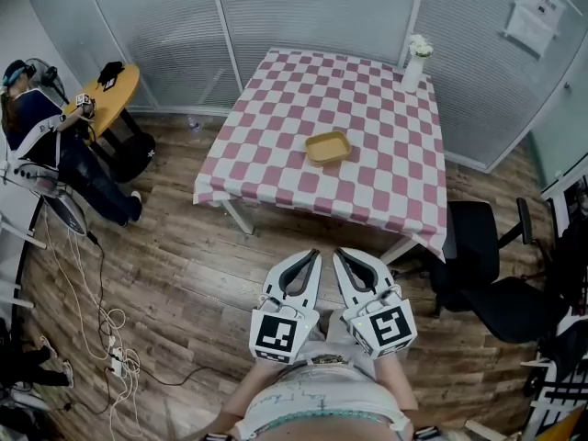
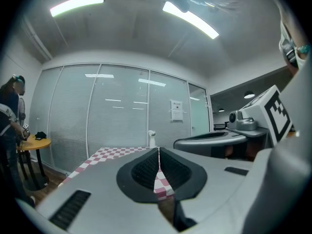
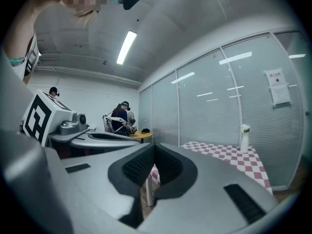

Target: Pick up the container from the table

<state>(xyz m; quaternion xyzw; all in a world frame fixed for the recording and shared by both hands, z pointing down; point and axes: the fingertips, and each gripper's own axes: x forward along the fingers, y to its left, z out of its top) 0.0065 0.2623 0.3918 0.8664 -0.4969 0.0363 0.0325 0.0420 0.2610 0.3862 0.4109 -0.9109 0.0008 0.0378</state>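
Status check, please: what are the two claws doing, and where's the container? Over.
Left claw and right claw both shut, empty, short of the table. Container sits mid-table, untouched. Only floor between; vase at far corner.

Left gripper (image 1: 314,255), right gripper (image 1: 338,254): pale grey shells, black-white marker cubes (image 1: 284,334).

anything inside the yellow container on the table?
Nothing shows inside the container: the head view looks onto its bare bottom. The strip behind its near wall is hidden.
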